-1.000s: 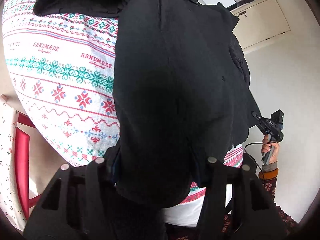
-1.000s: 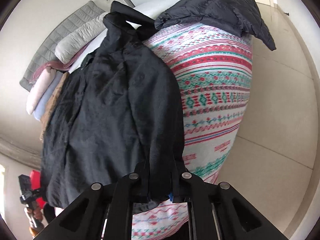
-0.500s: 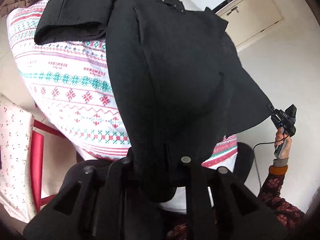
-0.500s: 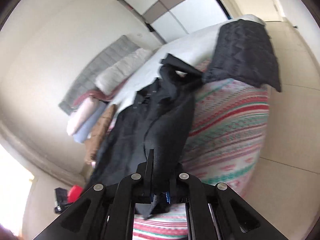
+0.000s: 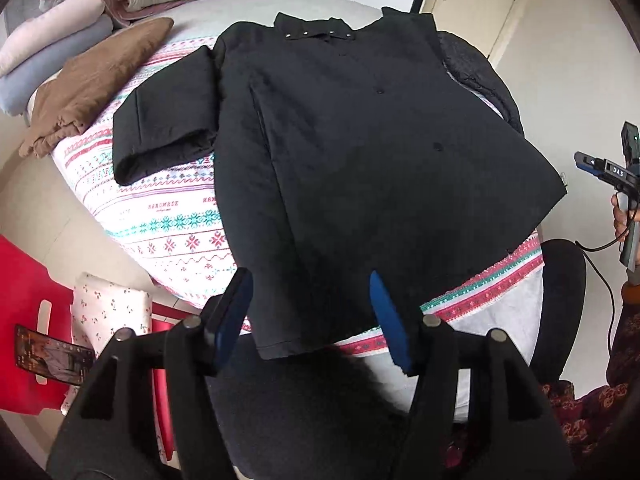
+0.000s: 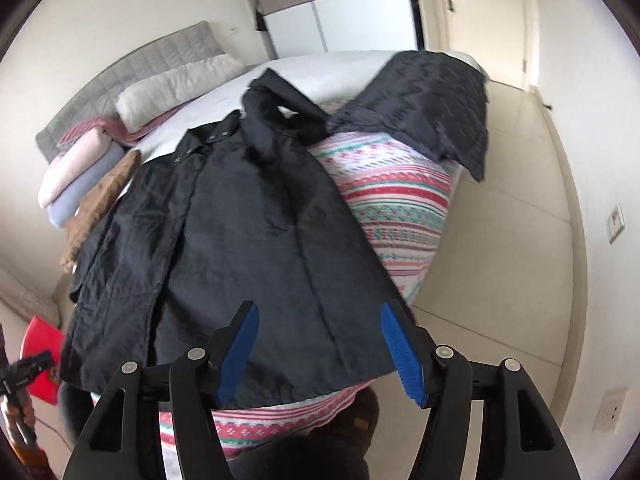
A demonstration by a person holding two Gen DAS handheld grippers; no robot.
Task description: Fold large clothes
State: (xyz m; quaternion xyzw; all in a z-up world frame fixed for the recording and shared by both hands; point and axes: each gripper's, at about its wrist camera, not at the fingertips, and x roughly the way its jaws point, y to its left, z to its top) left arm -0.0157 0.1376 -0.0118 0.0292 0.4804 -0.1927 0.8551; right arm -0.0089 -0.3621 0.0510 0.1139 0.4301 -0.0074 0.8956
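Now the black coat (image 5: pixel 360 152) is spread flat on the patterned blanket (image 5: pixel 172 220) over the bed (image 6: pixel 320 64), its hem at the near edge. Both the left tongs (image 5: pixel 312 316) and the right tongs (image 6: pixel 320 344) are held wide apart above the hem, with nothing pinched.

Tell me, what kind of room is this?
It looks like a bedroom. There's a bed with a padded headboard, pillows stacked at its head, and a wardrobe with sliding doors behind. A black coat lies spread on the bed.
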